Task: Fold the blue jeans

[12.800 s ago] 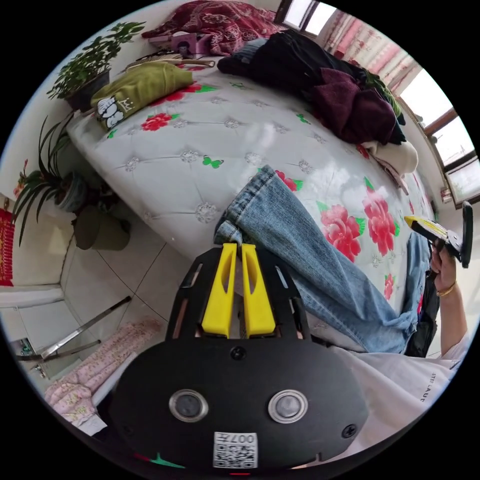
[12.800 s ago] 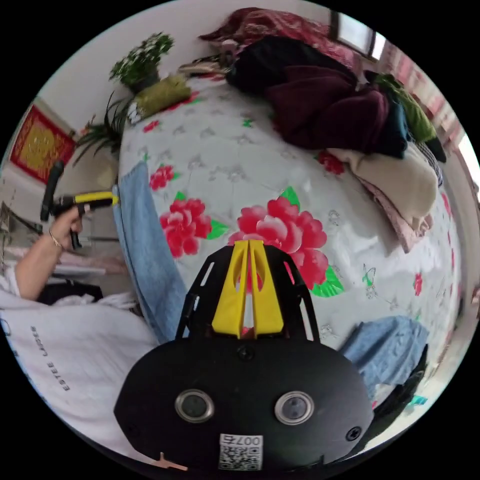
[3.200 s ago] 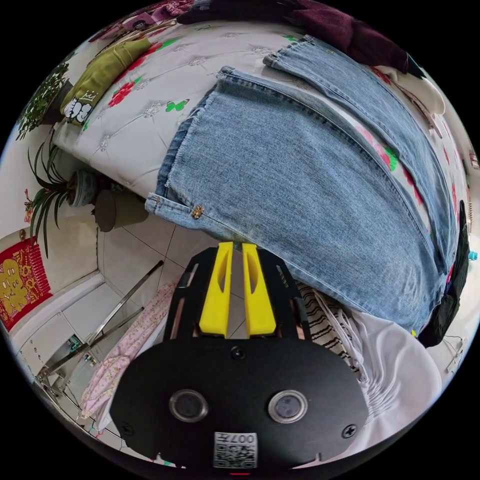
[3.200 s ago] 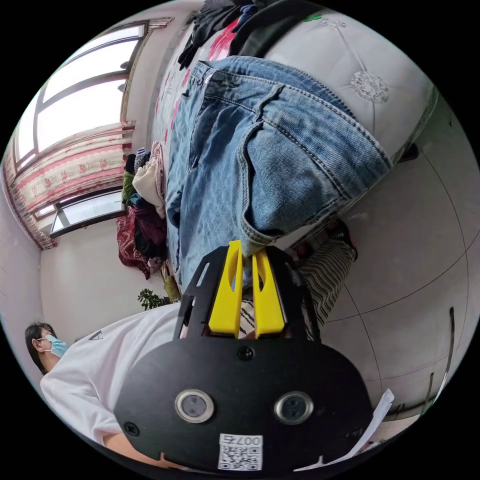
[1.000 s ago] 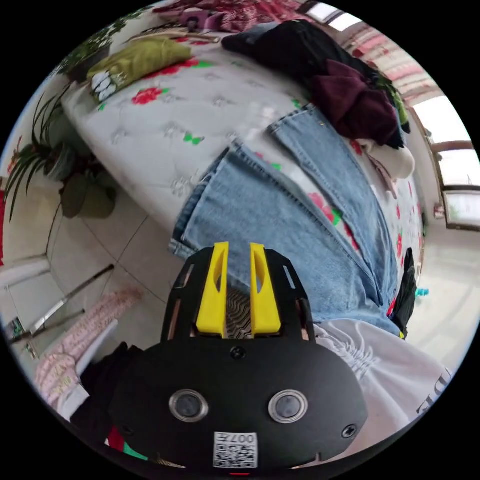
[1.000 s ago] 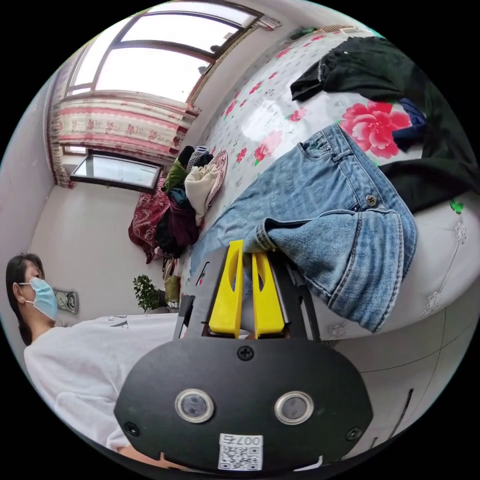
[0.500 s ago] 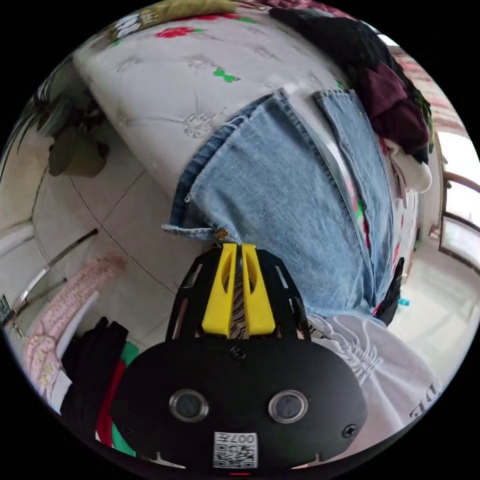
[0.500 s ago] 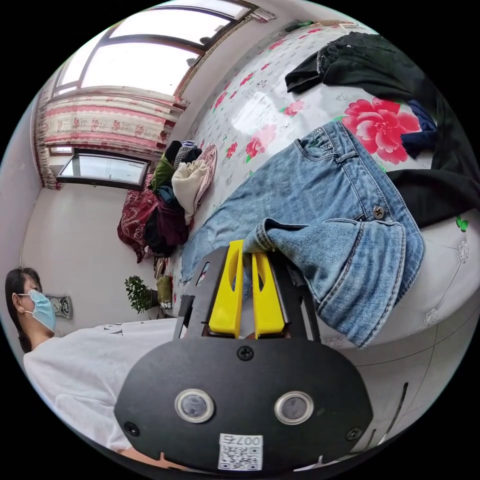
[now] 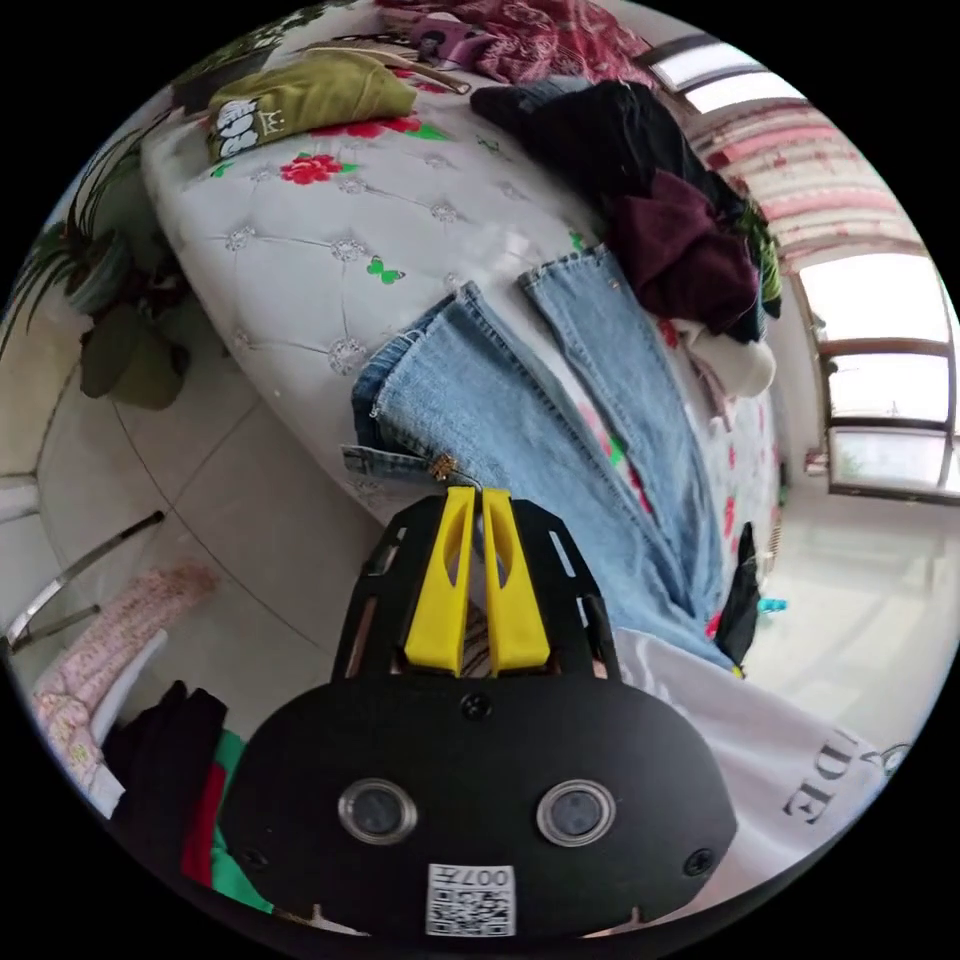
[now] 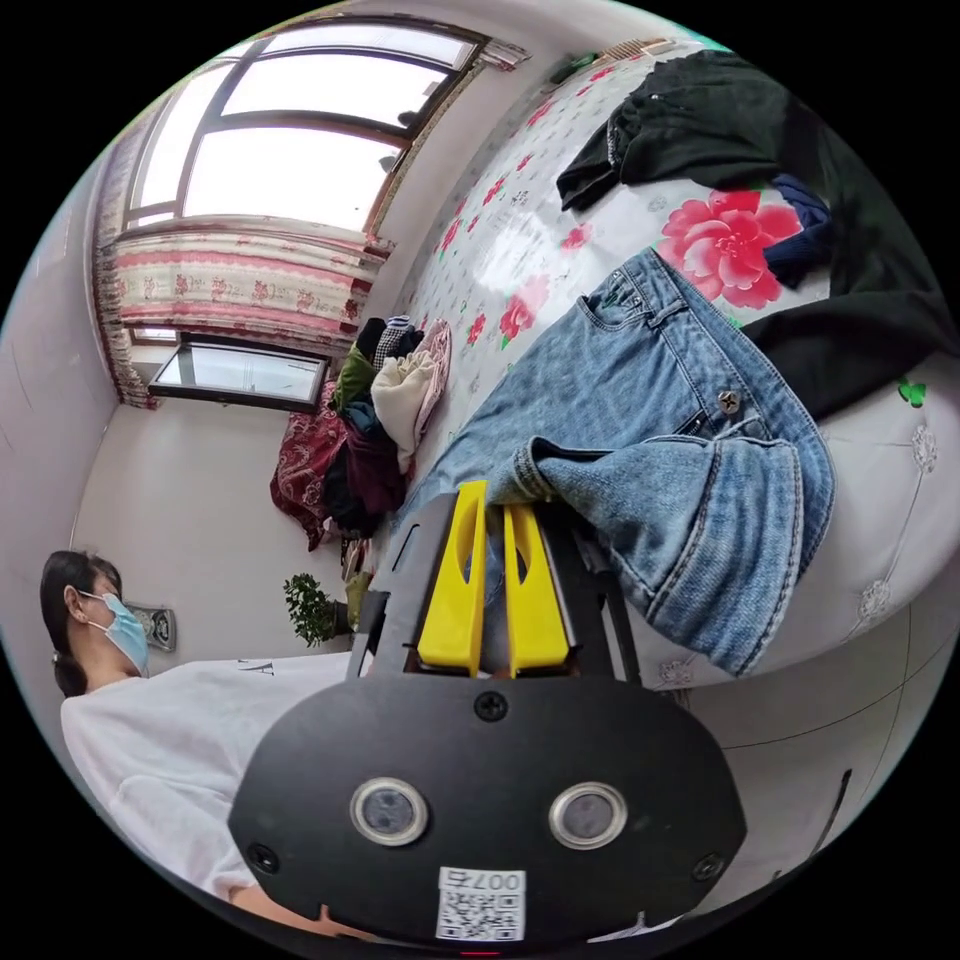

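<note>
a pair of blue jeans (image 9: 560, 420) lies spread across a white quilted mattress (image 9: 300, 240) printed with red flowers, seen from my two handheld tongs. in the left gripper view, the two legs run from the centre of the frame toward the right edge, their hems pointing to the upper left, and the nearer hem hangs over the mattress edge just above my left gripper (image 9: 469, 492). its yellow jaws stand almost together, tips right at that hem beside a small metal stud; i cannot tell whether any cloth is caught between them.

in the right gripper view, the waist of the jeans (image 10: 660, 430) fills the centre right, its button showing and one side of the waistband doubled over and drooping off the mattress (image 10: 880, 560) edge. my right gripper (image 10: 487, 487) sits at lower centre with its jaws closed to a narrow slit, and denim from the folded waistband is pinched between them.

a heap of dark and maroon clothes (image 9: 680, 230) sits at the upper right of the left gripper view, with an olive garment (image 9: 300, 95) at the upper left. black clothing (image 10: 830, 190) lies at the upper right of the right gripper view. a person in a white shirt (image 10: 160, 740) stands at the lower left there.
</note>
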A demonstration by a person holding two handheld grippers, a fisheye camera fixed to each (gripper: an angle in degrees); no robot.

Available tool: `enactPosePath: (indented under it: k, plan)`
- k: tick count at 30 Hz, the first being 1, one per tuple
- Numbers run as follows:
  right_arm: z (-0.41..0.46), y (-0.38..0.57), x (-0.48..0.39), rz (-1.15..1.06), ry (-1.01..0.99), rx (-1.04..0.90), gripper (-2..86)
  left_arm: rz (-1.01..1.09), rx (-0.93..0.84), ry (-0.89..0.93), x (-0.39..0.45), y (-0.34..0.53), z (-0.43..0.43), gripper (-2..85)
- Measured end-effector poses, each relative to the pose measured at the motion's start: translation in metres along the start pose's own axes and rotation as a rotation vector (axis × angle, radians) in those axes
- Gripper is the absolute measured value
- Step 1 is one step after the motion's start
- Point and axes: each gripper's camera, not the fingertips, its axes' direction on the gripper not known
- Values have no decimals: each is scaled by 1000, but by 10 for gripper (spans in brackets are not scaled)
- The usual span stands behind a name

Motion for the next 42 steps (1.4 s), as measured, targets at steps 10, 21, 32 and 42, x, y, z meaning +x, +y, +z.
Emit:
enactPosePath:
  k: [10, 21, 32, 42]
  plan:
    - [70, -119, -56, -166, 103, 40, 15, 219, 147, 91, 133, -137, 24, 12]
    - [155, -149, -33, -238, 448, -41, 87, 450, 105, -268, 209, -137, 140, 65]
    - [84, -114, 94, 157, 668, 142, 132, 156, 39, -333, 134, -119, 172, 95]
    - [146, -194, 117, -12, 750, -161, 85, 291, -50, -543, 177, -125, 205, 4]
